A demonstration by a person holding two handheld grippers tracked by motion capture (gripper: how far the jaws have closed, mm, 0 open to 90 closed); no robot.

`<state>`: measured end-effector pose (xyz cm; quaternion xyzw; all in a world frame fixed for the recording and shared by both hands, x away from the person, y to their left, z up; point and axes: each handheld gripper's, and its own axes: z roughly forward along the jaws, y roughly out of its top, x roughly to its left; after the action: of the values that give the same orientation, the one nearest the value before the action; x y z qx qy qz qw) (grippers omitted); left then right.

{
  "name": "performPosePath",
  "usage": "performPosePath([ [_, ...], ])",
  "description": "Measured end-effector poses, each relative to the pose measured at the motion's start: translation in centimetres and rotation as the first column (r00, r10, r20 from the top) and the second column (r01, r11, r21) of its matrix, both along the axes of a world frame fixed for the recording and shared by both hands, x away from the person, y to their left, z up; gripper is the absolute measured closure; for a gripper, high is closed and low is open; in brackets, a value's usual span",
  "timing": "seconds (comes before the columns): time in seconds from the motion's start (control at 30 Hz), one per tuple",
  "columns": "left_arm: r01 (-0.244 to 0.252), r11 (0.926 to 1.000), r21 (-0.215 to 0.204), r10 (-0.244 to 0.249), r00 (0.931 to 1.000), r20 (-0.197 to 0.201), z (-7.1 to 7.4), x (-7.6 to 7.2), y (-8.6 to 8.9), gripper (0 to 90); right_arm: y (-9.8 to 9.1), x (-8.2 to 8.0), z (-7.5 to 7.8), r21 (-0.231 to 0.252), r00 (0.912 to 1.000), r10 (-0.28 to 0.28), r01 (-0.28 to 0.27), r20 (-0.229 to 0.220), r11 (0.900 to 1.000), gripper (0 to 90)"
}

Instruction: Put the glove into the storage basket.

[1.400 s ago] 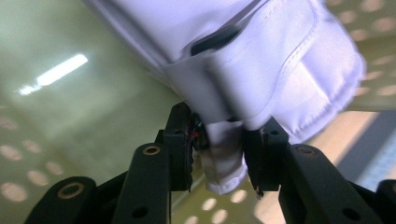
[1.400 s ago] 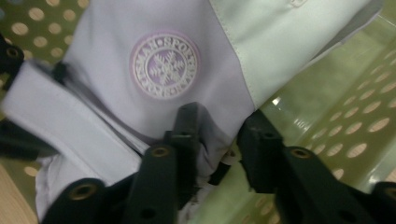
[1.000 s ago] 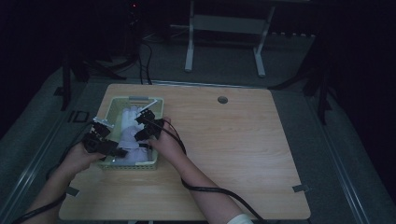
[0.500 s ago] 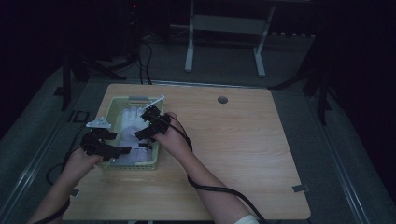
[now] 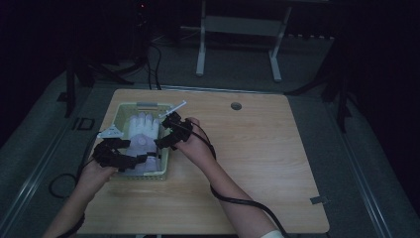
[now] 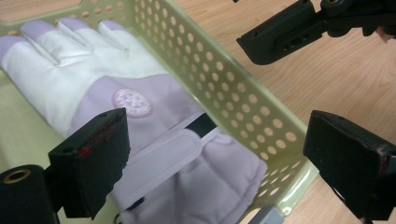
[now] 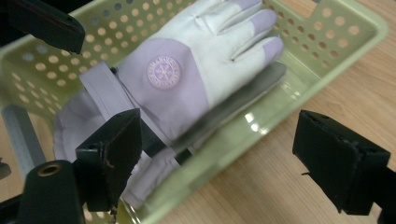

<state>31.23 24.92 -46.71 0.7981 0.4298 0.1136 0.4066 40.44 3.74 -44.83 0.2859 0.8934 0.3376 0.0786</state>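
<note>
— Grippers first: how are they set?

— Both are spread wide and nothing is held. The left gripper (image 5: 141, 157) is poised at the near end of the basket (image 5: 120, 110), its jaws straddling the near right wall, as is seen in the left gripper view. The right gripper (image 5: 159, 144) is held over the basket's right wall, one jaw above the inside and one above the tabletop (image 5: 257, 163).

— And the glove?

— The glove (image 7: 177, 79) is laid flat inside the basket, fingers pointed toward the far end, cuff (image 6: 205, 186) bunched against the near wall.

— How much is judged done?

— If placing is meant, the glove is already in and only withdrawal is left. If lifting out is meant, no grasp is yet made.
</note>
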Motion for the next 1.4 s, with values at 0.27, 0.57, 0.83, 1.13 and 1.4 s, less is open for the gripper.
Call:
performPosePath([
  [0.27,0.024,0.9997,-0.008,-0.023,0.9996,0.017,-0.1,-0.7,-2.5,7.3,-2.3,-0.7,0.4,-0.005,0.9986,0.004,-0.004,0.052,1.0000,15.4],
  [0.57,0.079,0.9969,0.005,-0.079,0.9957,0.048,-0.5,-1.3,-5.9,7.2,-6.6,-1.2,0.0,-0.002,0.9954,-0.032,0.033,0.090,0.9995,14.8],
  [0.83,0.102,0.9947,-0.011,-0.101,0.9909,0.089,-1.0,-1.9,-8.8,7.2,-10.2,-1.8,-0.8,-0.008,0.9889,-0.067,0.068,0.133,0.9976,14.6],
  [1.13,0.134,0.9898,-0.050,-0.126,0.9839,0.126,-2.2,-2.7,-11.9,7.2,-13.6,-2.3,-2.2,0.011,0.9848,-0.092,0.092,0.147,0.9957,14.6],
  [1.4,0.154,0.9875,-0.035,-0.149,0.9815,0.121,-4.3,-3.1,-13.8,7.2,-16.1,-2.7,-4.4,0.032,0.9847,-0.113,0.109,0.133,0.9935,13.7],
])
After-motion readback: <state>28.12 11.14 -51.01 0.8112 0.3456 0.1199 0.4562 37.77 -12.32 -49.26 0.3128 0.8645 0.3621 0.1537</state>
